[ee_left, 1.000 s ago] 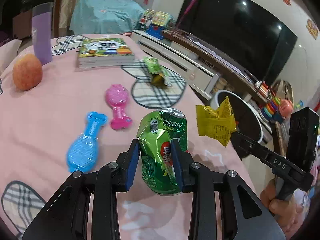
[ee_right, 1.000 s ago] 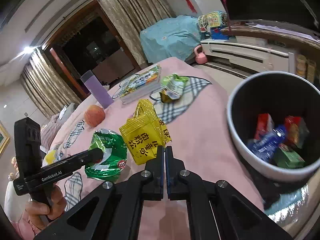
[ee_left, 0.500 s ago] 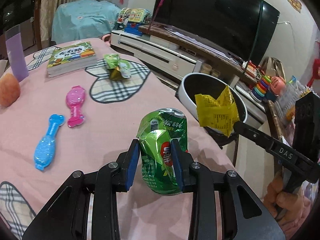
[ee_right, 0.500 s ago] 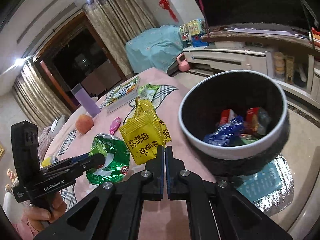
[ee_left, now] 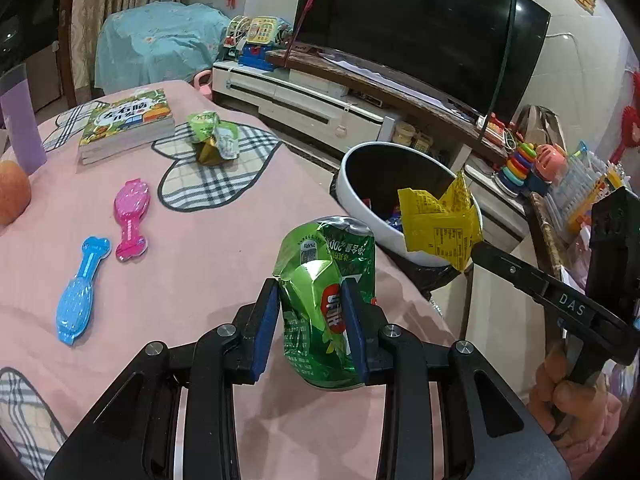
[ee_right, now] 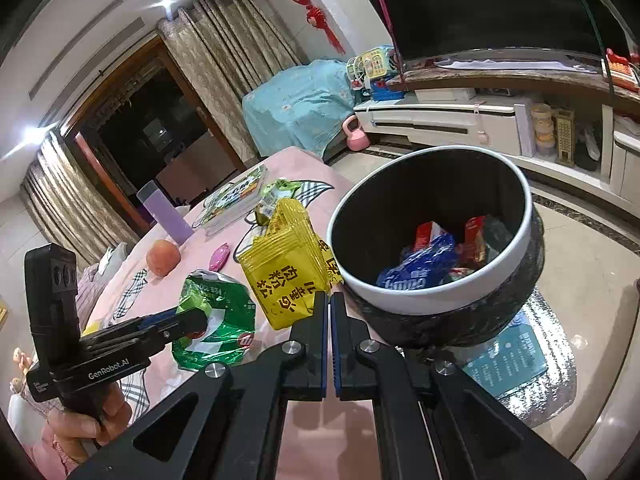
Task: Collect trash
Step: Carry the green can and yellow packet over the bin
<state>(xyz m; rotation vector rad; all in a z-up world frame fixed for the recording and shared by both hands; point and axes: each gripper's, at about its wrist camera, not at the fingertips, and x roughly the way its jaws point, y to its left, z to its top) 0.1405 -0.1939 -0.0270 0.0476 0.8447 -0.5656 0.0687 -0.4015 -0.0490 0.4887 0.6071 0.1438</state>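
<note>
A: Can (ee_left: 326, 300), crushed and green, was clamped between the left gripper (ee_left: 312, 328) pads, lifted above the pink tablecloth (ee_left: 192, 280). It stood roughly upright, long axis vertical, top rim tipped slightly away.

B: And the yellow packet (ee_right: 286, 276)?

A: Pinched by its lower corner in the right gripper (ee_right: 330, 312), jaws closed tight on it, held just beside the rim of the bin (ee_right: 400, 300), its broad face toward the camera.

B: What lay around?

A: Bin already held wrappers (ee_right: 424, 262). Behind, on the cloth: a green snack bag (ee_left: 212, 140), a book (ee_left: 126, 124), pink (ee_left: 132, 220) and blue (ee_left: 80, 292) toys, a peach (ee_right: 162, 258), a purple cup (ee_right: 164, 214). Nothing stood between packet and bin.
</note>
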